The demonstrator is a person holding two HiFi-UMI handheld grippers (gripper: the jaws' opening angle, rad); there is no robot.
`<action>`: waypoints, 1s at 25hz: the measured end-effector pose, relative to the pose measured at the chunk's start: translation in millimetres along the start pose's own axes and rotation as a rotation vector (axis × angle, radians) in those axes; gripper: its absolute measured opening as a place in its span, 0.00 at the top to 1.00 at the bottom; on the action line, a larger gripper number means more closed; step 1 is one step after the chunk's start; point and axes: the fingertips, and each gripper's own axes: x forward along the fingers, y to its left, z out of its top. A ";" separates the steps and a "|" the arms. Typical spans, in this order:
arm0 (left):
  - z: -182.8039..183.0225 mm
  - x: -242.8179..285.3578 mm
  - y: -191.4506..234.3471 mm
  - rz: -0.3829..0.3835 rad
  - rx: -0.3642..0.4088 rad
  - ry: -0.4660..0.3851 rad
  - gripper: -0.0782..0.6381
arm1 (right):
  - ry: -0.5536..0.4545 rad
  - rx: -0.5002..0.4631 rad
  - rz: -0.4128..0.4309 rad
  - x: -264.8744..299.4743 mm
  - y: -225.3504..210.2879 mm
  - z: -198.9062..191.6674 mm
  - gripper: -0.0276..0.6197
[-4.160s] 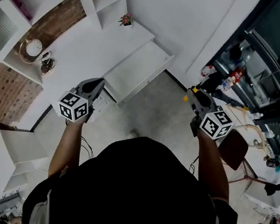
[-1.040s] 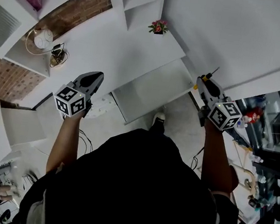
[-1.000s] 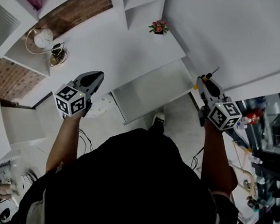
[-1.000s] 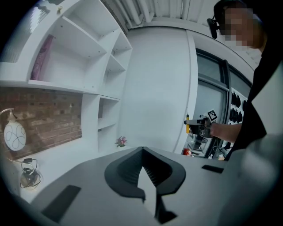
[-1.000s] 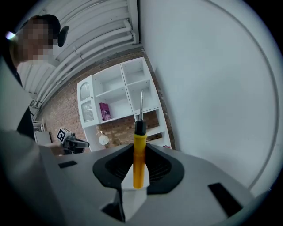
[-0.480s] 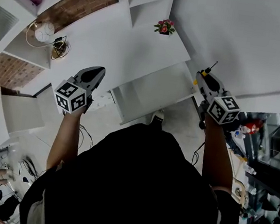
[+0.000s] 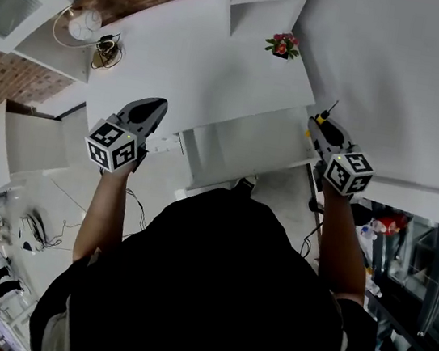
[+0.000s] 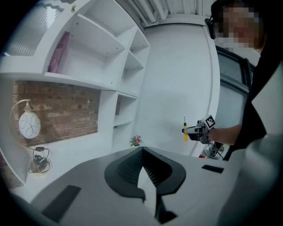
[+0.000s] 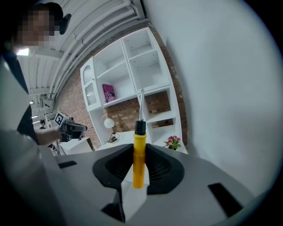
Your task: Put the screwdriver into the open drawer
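My right gripper is shut on a yellow-handled screwdriver, which stands upright between the jaws with its black collar and metal shaft pointing up. In the head view the screwdriver hovers by the right end of the open white drawer, which sticks out from under the white desk. My left gripper is shut with nothing in it, held left of the drawer over the desk's front edge. In the left gripper view the screwdriver is visible across the room.
A small flower pot stands on the desk's far right corner. A round lamp and cables sit at the far left. White shelves rise behind the desk against a brick wall. An open cardboard box lies on the floor at the left.
The desk and drawer have come nearer in the head view. Both grippers now sit close to the drawer's ends. The screwdriver stays gripped in the right gripper.
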 end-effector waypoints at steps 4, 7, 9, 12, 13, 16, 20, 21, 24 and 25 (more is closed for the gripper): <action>-5.1 -1.2 12.0 0.045 -0.019 -0.002 0.87 | 0.045 -0.008 0.040 24.8 -4.7 -11.1 0.81; -7.0 -1.7 18.7 0.070 -0.039 -0.006 0.87 | 0.085 -0.018 0.061 38.8 -8.3 -20.3 0.81; -8.2 -1.3 21.4 0.084 -0.048 -0.004 0.87 | 0.118 -0.025 0.083 48.0 -9.1 -28.8 0.81; -10.2 2.4 24.4 0.098 -0.060 -0.006 0.87 | 0.161 -0.034 0.110 60.0 -11.8 -41.1 0.81; -11.7 2.7 25.2 0.100 -0.064 -0.005 0.87 | 0.172 -0.037 0.114 63.1 -11.9 -45.4 0.81; -16.5 -0.1 28.2 0.115 -0.074 0.001 0.87 | 0.199 -0.044 0.134 73.6 -8.6 -57.4 0.81; -18.1 0.6 29.5 0.131 -0.086 0.005 0.87 | 0.251 -0.091 0.158 81.8 -8.0 -72.7 0.81; -18.9 0.8 29.1 0.134 -0.088 0.005 0.87 | 0.264 -0.101 0.164 83.5 -8.4 -77.1 0.81; -23.3 0.1 29.3 0.146 -0.096 0.009 0.87 | 0.296 -0.126 0.182 89.8 -8.9 -89.4 0.81; -25.2 -0.3 29.5 0.151 -0.099 0.011 0.87 | 0.303 -0.140 0.185 91.6 -9.3 -92.7 0.81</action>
